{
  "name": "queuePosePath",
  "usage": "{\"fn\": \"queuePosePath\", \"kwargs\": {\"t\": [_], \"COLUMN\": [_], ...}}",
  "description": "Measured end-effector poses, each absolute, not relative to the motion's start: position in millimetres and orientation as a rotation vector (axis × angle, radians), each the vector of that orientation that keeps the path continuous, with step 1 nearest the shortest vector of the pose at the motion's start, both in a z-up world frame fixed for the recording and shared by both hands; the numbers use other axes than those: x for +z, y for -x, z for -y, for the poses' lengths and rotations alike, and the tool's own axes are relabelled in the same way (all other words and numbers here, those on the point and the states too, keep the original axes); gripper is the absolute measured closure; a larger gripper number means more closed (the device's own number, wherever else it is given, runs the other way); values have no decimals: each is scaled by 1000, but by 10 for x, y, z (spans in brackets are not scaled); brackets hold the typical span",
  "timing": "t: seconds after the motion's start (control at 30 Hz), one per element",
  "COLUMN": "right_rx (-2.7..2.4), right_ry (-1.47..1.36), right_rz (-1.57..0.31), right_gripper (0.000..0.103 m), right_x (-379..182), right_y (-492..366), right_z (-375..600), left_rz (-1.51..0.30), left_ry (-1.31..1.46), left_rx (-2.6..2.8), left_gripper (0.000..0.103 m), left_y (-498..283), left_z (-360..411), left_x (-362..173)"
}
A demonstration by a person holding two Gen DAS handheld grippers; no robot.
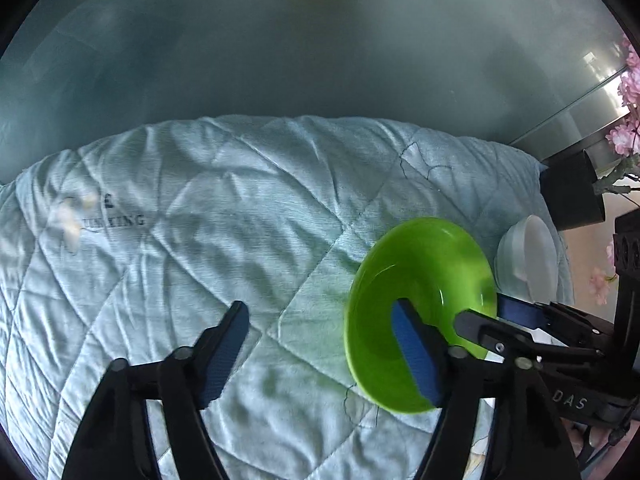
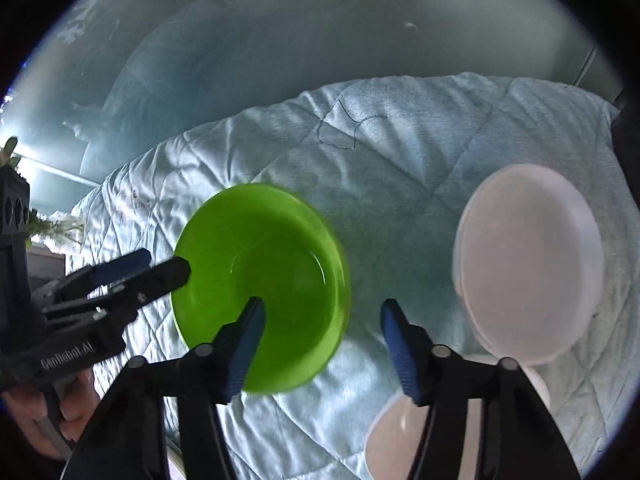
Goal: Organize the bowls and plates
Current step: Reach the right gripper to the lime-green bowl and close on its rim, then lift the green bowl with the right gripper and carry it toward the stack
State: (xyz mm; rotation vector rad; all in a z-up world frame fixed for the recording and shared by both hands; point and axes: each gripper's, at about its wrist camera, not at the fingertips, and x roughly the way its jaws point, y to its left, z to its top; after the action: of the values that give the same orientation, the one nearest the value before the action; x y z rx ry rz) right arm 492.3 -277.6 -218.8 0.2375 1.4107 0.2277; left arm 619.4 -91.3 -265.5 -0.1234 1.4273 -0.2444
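A green bowl (image 1: 420, 280) (image 2: 276, 264) lies on the pale blue quilt (image 1: 240, 208) (image 2: 400, 140). My left gripper (image 1: 320, 356) is open; its right finger (image 1: 416, 356) is over the bowl's inside, its left finger over the quilt. In the right wrist view it (image 2: 160, 266) comes in from the left at the bowl's left rim. My right gripper (image 2: 322, 344) is open, its left finger over the bowl's near rim. In the left wrist view it (image 1: 486, 318) reaches in at the bowl's right rim. A white bowl (image 2: 528, 264) (image 1: 528, 256) lies right of the green one.
A second white dish (image 2: 400, 432) lies at the bottom right under my right gripper. A black box (image 1: 572, 192) and pink flowers (image 1: 628, 120) stand past the quilt's right edge. A frosted glass wall (image 1: 320, 40) rises behind the quilt.
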Motion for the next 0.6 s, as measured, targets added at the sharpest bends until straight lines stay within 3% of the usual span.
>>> {"fn": "queuePosePath", "kwargs": {"t": [0.17, 0.33, 0.6], "right_rx": [208, 197, 140], "right_ry": [-222, -216, -220], "right_rz": [-1441, -1449, -1444], "right_gripper": [79, 96, 96], "right_x": [-2304, -2391, -2454], "right_y": [-5008, -5034, -5024], "right_z": [2693, 2680, 2620], "left_rz": [-1459, -1501, -1509], "left_ry": [109, 101, 80], "left_rx": [-261, -281, -292], "left_gripper": [60, 97, 100], "left_y": [-6243, -6270, -6241], "left_z": [1022, 1109, 1262], "left_x": [-2791, -2932, -2996]}}
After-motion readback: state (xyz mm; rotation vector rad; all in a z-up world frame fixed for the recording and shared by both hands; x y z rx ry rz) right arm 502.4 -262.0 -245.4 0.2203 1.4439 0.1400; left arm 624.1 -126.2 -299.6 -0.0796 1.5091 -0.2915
